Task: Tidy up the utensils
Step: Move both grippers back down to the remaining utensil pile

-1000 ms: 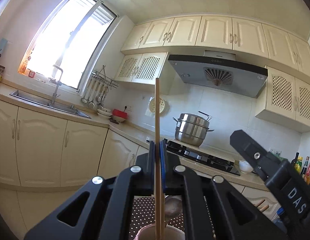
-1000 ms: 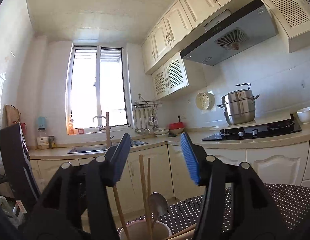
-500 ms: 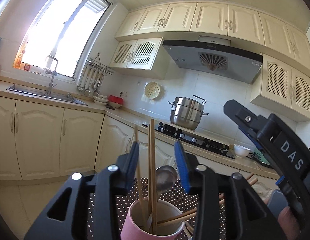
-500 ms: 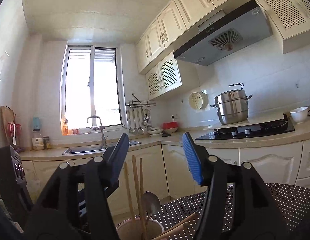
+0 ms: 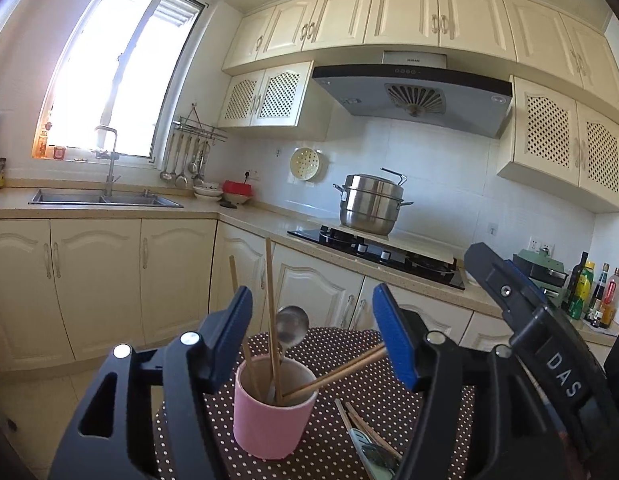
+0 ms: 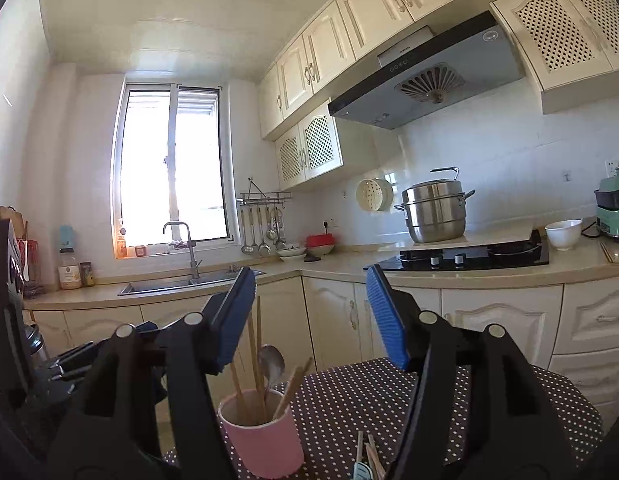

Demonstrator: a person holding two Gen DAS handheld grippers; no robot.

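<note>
A pink cup (image 5: 273, 412) stands on the dotted brown tablecloth (image 5: 389, 404). It holds several wooden chopsticks (image 5: 270, 320) and a metal spoon (image 5: 292, 324). My left gripper (image 5: 312, 292) hovers just short of the cup, its jaws opening with nothing pressed between the pads. In the right wrist view the same cup (image 6: 265, 436) sits low and left of centre. My right gripper (image 6: 310, 276) is open above and behind it, holding nothing. It also shows in the left wrist view at the right (image 5: 529, 320). More chopsticks and a pale-green-handled utensil (image 5: 367, 436) lie loose beside the cup.
Beyond the table runs an L-shaped counter with a sink (image 5: 105, 198), a black hob (image 5: 373, 248) and a steel pot (image 5: 369, 204). Bottles (image 5: 593, 292) crowd the far right. Cream cabinet doors (image 5: 97, 280) line the floor gap behind the table.
The left gripper was shut on an upright chopstick; it has opened, and the chopstick now stands in the cup. Both grippers have drawn back, so the whole cup shows.
</note>
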